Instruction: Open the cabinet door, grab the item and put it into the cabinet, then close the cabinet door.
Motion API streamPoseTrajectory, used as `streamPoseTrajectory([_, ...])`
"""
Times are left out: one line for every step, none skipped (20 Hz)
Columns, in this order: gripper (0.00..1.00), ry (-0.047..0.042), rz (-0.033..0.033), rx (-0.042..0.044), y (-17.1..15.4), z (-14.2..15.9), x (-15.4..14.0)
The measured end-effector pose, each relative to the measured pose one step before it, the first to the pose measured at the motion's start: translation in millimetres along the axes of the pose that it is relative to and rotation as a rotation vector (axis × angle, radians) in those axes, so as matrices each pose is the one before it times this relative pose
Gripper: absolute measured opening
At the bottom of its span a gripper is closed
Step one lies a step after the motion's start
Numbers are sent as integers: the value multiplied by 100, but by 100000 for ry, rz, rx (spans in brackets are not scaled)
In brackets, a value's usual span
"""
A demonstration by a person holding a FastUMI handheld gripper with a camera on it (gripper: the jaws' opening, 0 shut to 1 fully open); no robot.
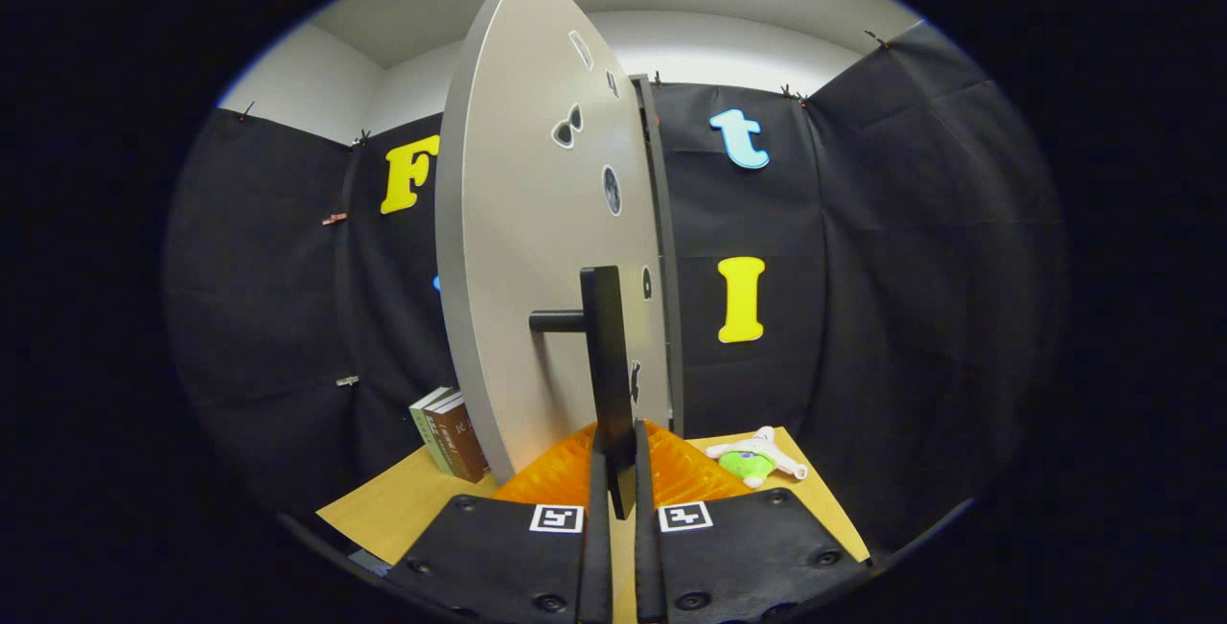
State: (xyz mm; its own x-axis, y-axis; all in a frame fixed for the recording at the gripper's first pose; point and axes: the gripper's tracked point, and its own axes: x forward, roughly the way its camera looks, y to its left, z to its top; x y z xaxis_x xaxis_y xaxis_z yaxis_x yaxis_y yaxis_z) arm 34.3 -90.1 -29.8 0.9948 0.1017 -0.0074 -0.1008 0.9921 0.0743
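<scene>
The grey cabinet door (518, 250) stands swung out toward me, seen nearly edge-on, with a few stickers on its face. Its black vertical bar handle (606, 356) runs down between my fingers. My gripper (618, 447) is shut on the lower end of that handle, both fingers pressing its sides. The cabinet's dark frame edge (663, 250) shows just behind the door on the right. A small plush toy (752, 458), white with a green body, lies on the wooden table (393, 509) to the right of my fingers. The cabinet's inside is hidden by the door.
Two or three books (449, 432) stand upright on the table left of the door, close to its lower edge. Black cloth walls close in the booth behind and to both sides. The table's near edge runs just below my fingers.
</scene>
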Motion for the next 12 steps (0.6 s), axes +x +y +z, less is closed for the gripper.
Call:
streamPoseTrajectory([14, -561, -1931, 819, -537, 170, 75])
streamPoseTrajectory([14, -92, -2025, 784, -508, 16, 42])
streamPoseTrajectory([14, -125, -2015, 539, -606, 25, 72])
streamPoseTrajectory([10, -174, -2144, -51, -548, 32, -130])
streamPoseTrajectory([8, -779, -1711, -92, -463, 220, -39])
streamPoseTrajectory([8, -174, -603, -118, -247, -77, 108])
streamPoseTrajectory([8, 63, 393, 321, 15, 23, 37])
streamPoseTrajectory([8, -5, 513, 184, -93, 14, -141])
streamPoseTrajectory([8, -307, 93, -259, -86, 98, -186])
streamPoseTrajectory([8, -382, -185, -455, -198, -16, -56])
streamPoseTrajectory([8, -492, 22, -220, 15, 132, -138])
streamPoseTrajectory([8, -378, 103, -194, 135, 60, -66])
